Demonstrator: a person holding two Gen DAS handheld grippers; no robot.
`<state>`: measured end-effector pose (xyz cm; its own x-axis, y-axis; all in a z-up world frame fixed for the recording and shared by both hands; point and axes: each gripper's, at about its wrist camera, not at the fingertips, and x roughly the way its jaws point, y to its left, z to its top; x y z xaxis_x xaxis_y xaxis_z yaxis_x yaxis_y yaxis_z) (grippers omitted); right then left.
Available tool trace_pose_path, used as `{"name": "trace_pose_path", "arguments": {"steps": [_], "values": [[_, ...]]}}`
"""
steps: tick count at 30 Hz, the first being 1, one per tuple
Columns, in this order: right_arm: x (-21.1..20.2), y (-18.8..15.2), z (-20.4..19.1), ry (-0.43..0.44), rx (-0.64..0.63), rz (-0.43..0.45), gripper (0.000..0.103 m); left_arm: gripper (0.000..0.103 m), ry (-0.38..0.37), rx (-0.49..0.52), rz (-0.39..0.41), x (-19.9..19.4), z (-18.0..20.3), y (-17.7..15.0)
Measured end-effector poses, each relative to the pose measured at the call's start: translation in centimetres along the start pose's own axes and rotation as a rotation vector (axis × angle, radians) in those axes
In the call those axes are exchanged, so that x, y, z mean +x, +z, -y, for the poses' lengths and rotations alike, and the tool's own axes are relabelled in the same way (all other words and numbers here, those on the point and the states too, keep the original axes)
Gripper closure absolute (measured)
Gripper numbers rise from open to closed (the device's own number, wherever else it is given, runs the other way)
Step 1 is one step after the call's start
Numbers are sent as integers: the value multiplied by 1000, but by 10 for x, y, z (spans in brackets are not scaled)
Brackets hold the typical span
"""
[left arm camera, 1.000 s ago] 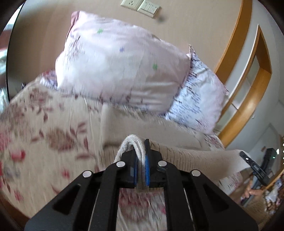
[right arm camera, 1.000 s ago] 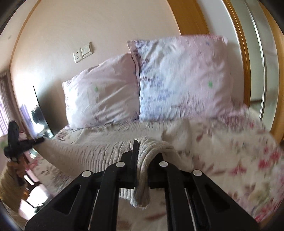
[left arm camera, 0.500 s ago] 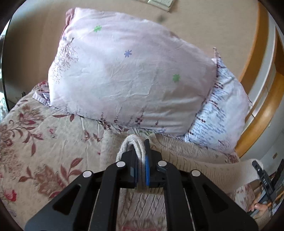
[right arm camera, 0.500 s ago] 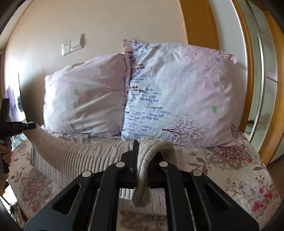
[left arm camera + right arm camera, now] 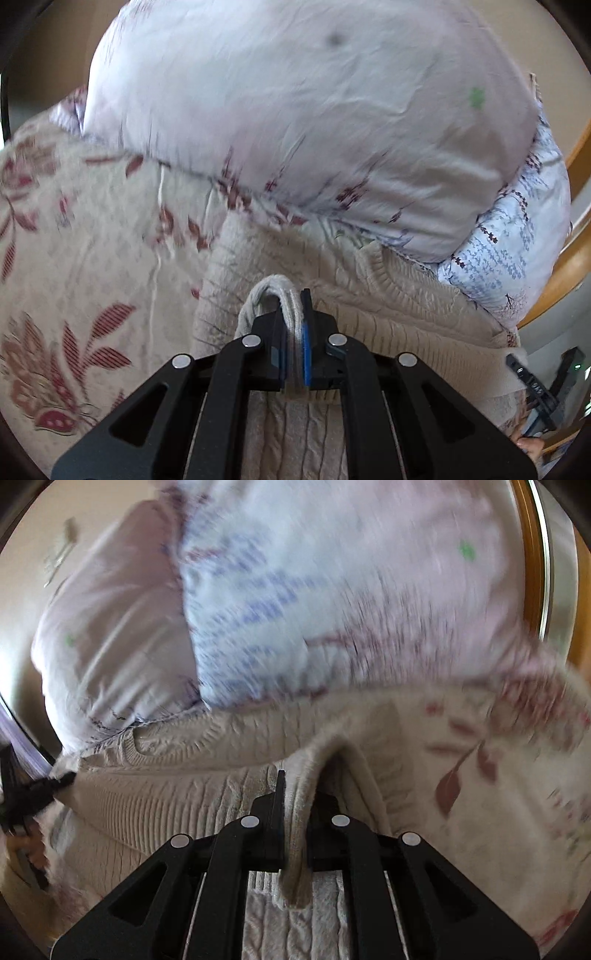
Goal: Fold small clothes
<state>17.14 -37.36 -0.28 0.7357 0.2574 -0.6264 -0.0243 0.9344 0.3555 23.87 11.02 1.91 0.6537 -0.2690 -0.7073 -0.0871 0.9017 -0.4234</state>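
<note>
In the left wrist view, the left gripper [image 5: 293, 325] has its jaws pressed on a doubled edge of the cream knitted sweater [image 5: 388, 295], which loops up between the blue pads. The sweater lies spread on the floral bedspread [image 5: 92, 229], its ribbed collar close under the pale pink pillow [image 5: 295, 110]; a blue-printed pillow [image 5: 517, 240] is beside it on the right. In the right wrist view, which is blurred, the right gripper [image 5: 295, 808] pinches a fold of the sweater [image 5: 207, 782], and the cloth hangs down between the jaws. The two pillows [image 5: 314, 609] seem to touch the sweater's far edge, and the other gripper is at the left border.
</note>
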Motion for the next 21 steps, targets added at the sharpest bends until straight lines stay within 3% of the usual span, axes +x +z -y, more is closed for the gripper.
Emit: {"name": "trace_pose_path", "arguments": {"steps": [5,9,15,21], "values": [[-9,-1,13,67,84,-23,90,96,-34,-15,-5,-2,-1,1],[-18,0,11,115,76,-16,95,96,-78,-61,-14,-4,-4,4],[-26,25,15,149,152,86,95,97,-137,-127,28,-9,-4,21],[22,34,37,105,343,-14,92,96,-107,-199,-49,27,-5,24]]}}
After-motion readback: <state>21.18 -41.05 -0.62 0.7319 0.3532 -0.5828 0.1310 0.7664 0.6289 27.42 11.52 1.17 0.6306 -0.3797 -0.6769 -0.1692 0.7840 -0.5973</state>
